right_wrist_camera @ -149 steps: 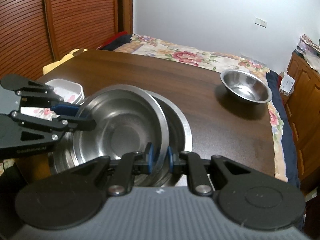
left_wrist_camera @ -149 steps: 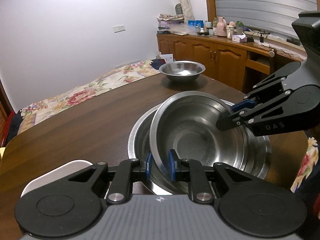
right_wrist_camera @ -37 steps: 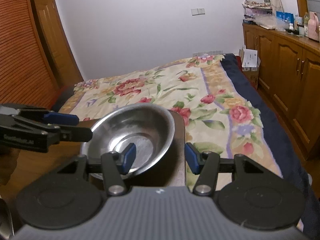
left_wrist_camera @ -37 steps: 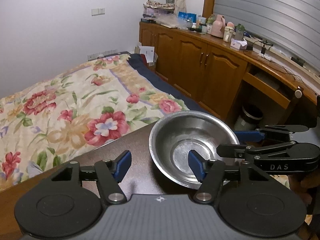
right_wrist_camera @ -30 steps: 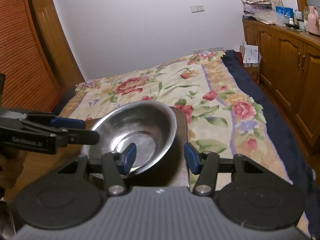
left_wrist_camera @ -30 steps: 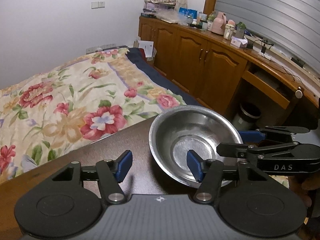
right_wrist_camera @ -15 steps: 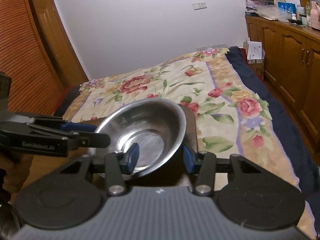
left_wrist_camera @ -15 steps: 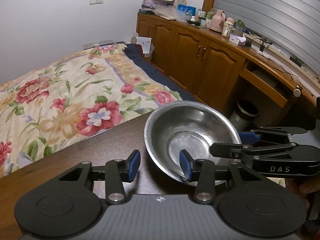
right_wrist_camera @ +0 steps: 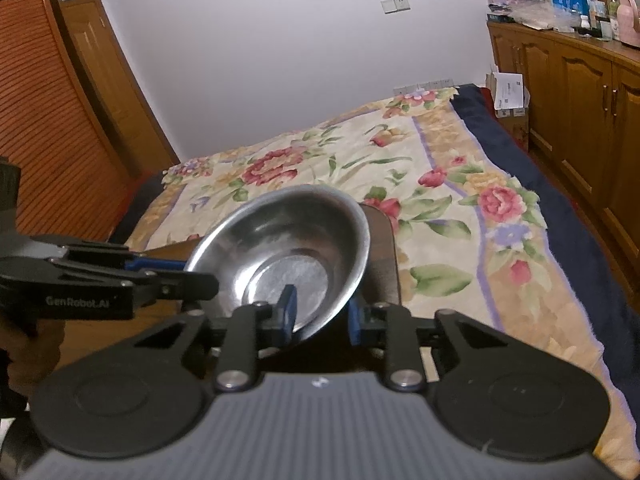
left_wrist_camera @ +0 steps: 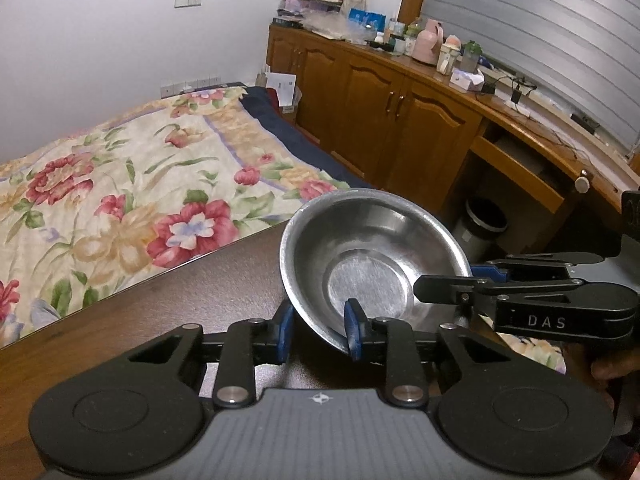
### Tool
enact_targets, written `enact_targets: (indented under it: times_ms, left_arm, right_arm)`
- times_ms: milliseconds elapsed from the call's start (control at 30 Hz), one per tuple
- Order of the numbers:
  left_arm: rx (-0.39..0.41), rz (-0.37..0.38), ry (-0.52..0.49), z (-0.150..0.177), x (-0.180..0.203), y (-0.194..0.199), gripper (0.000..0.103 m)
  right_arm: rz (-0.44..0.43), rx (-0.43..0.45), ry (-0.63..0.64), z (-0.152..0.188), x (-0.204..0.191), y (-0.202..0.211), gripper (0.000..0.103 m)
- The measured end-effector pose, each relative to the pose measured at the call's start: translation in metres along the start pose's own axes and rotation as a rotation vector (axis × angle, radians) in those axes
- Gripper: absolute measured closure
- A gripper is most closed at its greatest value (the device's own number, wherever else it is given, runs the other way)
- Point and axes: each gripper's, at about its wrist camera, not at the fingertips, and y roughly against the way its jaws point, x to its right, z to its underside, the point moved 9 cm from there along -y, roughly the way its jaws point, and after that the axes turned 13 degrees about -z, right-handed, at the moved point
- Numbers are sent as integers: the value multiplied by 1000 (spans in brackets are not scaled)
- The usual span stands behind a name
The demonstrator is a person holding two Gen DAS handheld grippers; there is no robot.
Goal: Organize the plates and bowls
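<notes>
While my jaws have just been closing, my left gripper (left_wrist_camera: 319,326) and right gripper (right_wrist_camera: 320,310) each pinch a near rim of the steel bowl (left_wrist_camera: 370,264), tilted at the table's (left_wrist_camera: 160,320) far corner before the bed (left_wrist_camera: 120,184); lifting can follow.

I see a silver bowl (left_wrist_camera: 372,248) with a dull brushed base on a dark brown table (left_wrist_camera: 168,312), and my two grippers, left (left_wrist_camera: 318,326) and right (right_wrist_camera: 320,312), are black with blue pads. Beyond it a cream quilt (left_wrist_camera: 120,184) carries red and pink flowers, green leaves and a navy border. The cabinets (left_wrist_camera: 380,112) and slatted door (right_wrist_camera: 44,104) are reddish-brown wood; the wall (right_wrist_camera: 280,48) is plain white.
</notes>
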Motion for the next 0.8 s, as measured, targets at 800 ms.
enact_targets:
  times_ms: [800]
  left_arm:
    - [181, -19, -7, -14, -7, 120, 75]
  right_arm:
    - [-39, 107, 90, -28, -66, 54, 76]
